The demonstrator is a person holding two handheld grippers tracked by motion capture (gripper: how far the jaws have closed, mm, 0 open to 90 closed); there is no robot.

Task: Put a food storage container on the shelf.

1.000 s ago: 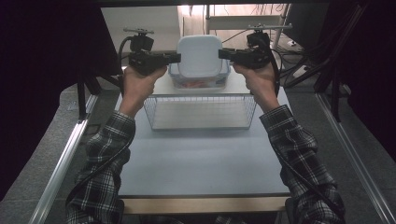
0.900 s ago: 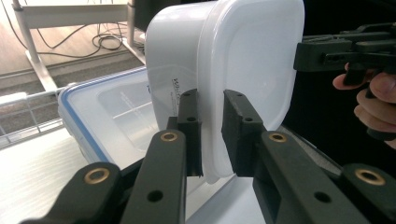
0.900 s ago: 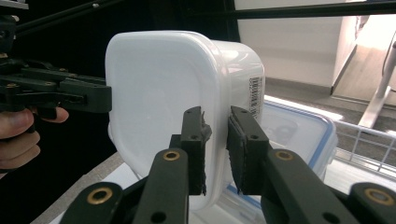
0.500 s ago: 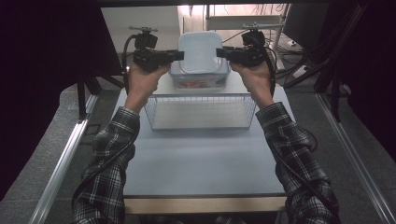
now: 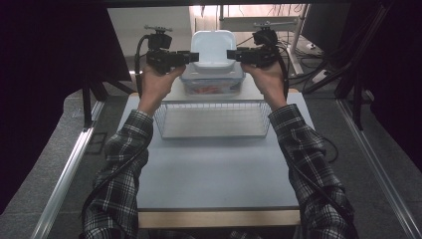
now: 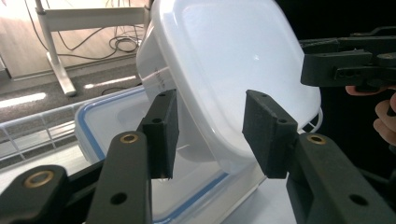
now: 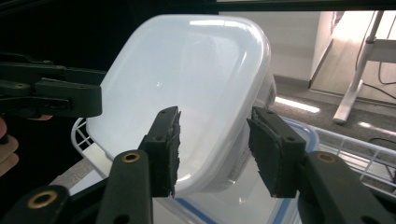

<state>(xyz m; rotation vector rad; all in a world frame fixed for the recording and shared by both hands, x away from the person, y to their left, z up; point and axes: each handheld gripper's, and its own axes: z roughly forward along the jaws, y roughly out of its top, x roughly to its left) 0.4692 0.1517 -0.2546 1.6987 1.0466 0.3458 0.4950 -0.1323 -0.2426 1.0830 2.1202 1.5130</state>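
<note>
A white tub (image 5: 214, 47) lies tilted on a clear box with a blue-rimmed lid (image 5: 211, 85), at the far side of a wire basket (image 5: 214, 119). My left gripper (image 5: 191, 56) and right gripper (image 5: 235, 55) flank the tub. In the left gripper view, the tub's (image 6: 233, 70) edge sits between the jaws of the left gripper (image 6: 215, 133), with gaps at the pads. The right gripper (image 7: 215, 149) straddles the tub's (image 7: 187, 79) opposite edge the same way. Both grippers' jaws have just been opening.
The grey table (image 5: 214, 169) stretches from the basket to the near edge. Red contents show through the clear box. Cables and a desk frame (image 6: 51, 46) lie on the floor beyond. Dark curtains stand on both sides.
Both hands carried the white tub a little farther away and set it on the lidded box. The jaws of both grippers have spread apart from the tub's edges.
</note>
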